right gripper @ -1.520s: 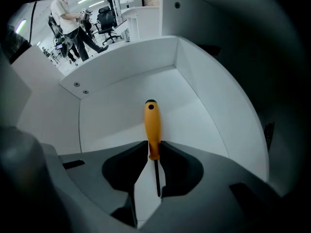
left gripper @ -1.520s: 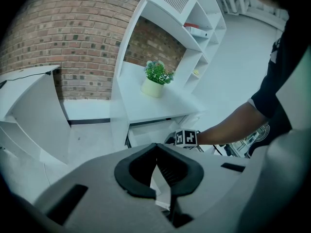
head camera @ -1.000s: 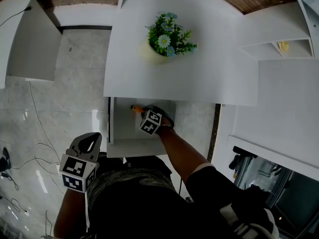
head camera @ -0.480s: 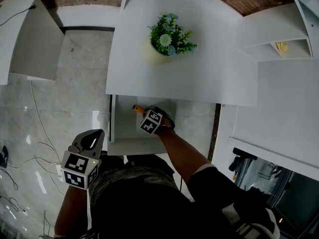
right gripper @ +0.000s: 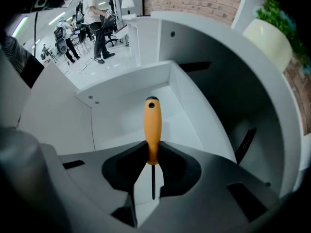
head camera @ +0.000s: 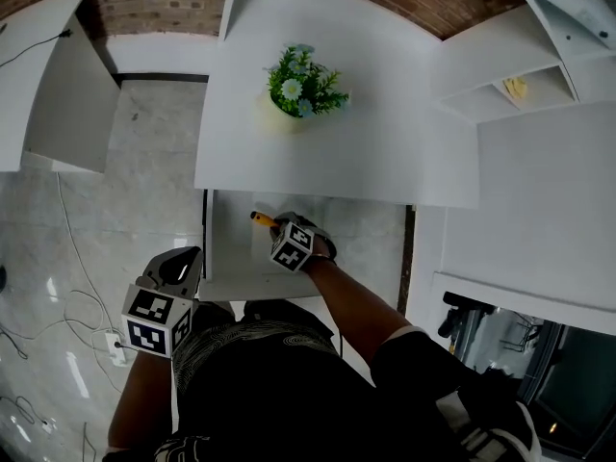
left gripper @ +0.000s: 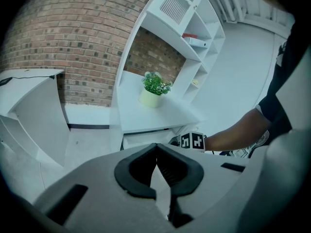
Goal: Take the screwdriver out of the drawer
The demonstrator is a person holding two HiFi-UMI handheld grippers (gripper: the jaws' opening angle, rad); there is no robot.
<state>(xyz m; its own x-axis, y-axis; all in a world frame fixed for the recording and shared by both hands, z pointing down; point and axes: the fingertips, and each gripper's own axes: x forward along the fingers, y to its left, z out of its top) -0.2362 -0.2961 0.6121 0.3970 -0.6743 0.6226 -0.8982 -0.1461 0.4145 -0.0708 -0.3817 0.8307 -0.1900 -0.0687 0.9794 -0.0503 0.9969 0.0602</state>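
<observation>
1. Head view: we see the right gripper (head camera: pixel 279 227) over the open drawer (head camera: pixel 229 253) under the white desk (head camera: pixel 385 142), with the screwdriver (head camera: pixel 262 219) poking out of it. The left gripper (head camera: pixel 178 264) hangs beside the drawer.
2. Left gripper view: we find its jaws pressed together, nothing between them.
3. Right gripper view: we see the jaws pinching the screwdriver at the base of its orange handle, above the drawer floor.

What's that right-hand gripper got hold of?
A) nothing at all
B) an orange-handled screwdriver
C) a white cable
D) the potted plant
B: in the right gripper view, the right gripper is clamped on the orange-handled screwdriver, over the open drawer.
</observation>
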